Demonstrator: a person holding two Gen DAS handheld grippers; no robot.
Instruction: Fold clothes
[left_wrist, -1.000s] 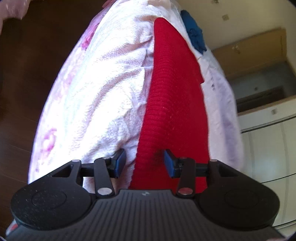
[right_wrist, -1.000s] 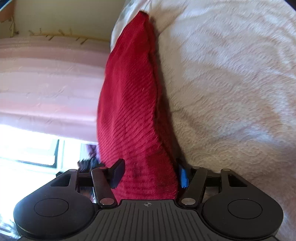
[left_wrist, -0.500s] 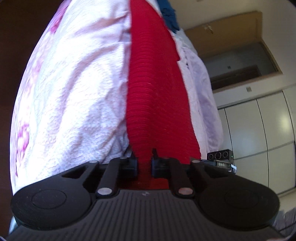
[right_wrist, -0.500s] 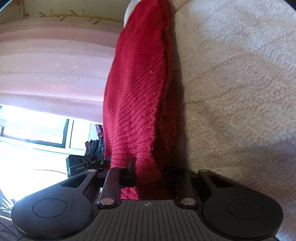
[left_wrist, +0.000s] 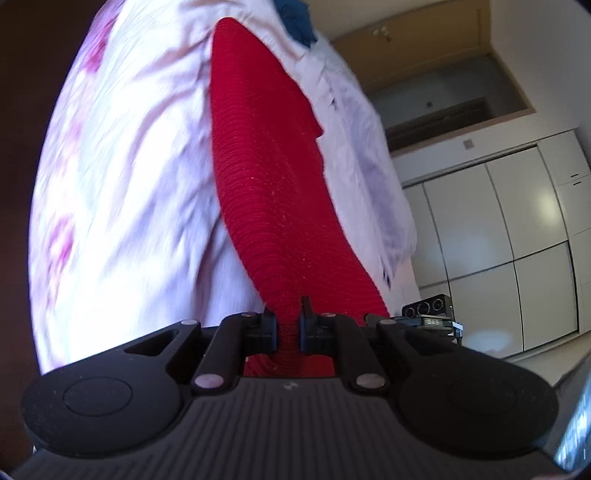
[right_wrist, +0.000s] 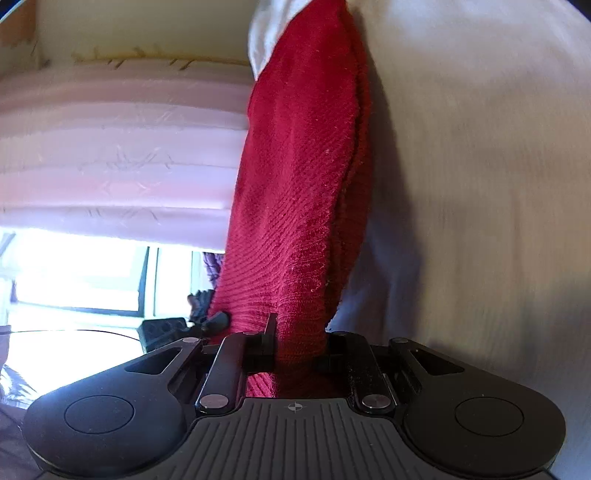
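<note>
A red ribbed knit garment (left_wrist: 266, 177) stretches away from my left gripper (left_wrist: 287, 325) over a white bedspread with pink flowers (left_wrist: 129, 177). The left jaws are shut on its near edge. In the right wrist view the same red garment (right_wrist: 295, 192) hangs as a doubled fold beside a white textured bedspread (right_wrist: 480, 166). My right gripper (right_wrist: 299, 339) is shut on the garment's near end. The cloth hides the inner faces of both pairs of fingers.
A blue cloth (left_wrist: 295, 22) lies at the far end of the bed. White cupboards (left_wrist: 498, 240) and a wooden niche (left_wrist: 443, 85) stand to the right. The other gripper's camera block (left_wrist: 430, 312) shows nearby. Pink curtains (right_wrist: 122, 155) and a bright window (right_wrist: 92, 273) are at left.
Both grippers closed on the red garment one second ago to half a second ago. Since then both have lifted and pulled it, and the views have shifted and blurred.
</note>
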